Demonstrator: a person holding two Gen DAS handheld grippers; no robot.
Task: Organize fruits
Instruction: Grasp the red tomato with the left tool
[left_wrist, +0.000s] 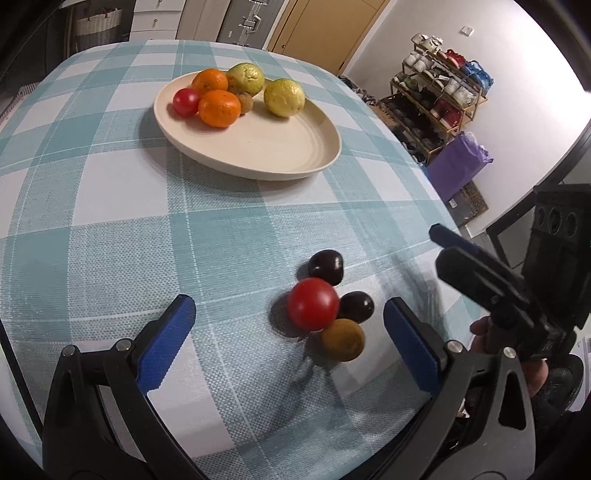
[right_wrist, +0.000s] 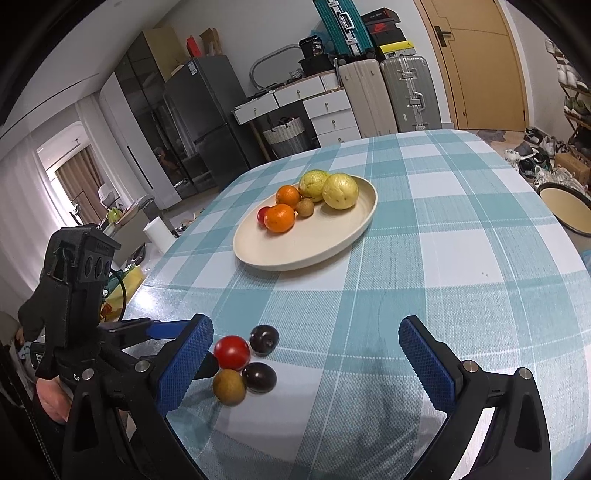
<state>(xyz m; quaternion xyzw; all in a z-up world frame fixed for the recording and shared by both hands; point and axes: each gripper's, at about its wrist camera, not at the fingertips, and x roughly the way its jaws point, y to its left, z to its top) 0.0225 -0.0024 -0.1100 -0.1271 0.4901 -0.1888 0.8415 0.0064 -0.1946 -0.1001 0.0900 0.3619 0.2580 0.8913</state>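
A cream plate (left_wrist: 280, 147) (right_wrist: 317, 243) on the checked tablecloth holds two oranges (left_wrist: 218, 108), two yellow-green guavas (left_wrist: 284, 98), a red tomato (left_wrist: 185, 102) and a small brown fruit (left_wrist: 245, 102). Near the front edge lies a cluster: a red tomato (left_wrist: 313, 303) (right_wrist: 232, 352), two dark plums (left_wrist: 325, 266) (left_wrist: 355, 306) and a brown fruit (left_wrist: 343, 339) (right_wrist: 229, 387). My left gripper (left_wrist: 288, 328) is open, the cluster between its fingers toward the right one. My right gripper (right_wrist: 306, 354) is open and empty, the cluster near its left finger.
The other gripper shows at the right edge of the left wrist view (left_wrist: 480, 273) and at the left of the right wrist view (right_wrist: 147, 332). A shoe rack (left_wrist: 436, 96) and purple bag (left_wrist: 458, 162) stand beyond the table. Suitcases (right_wrist: 388, 92) and drawers (right_wrist: 325, 107) line the far wall.
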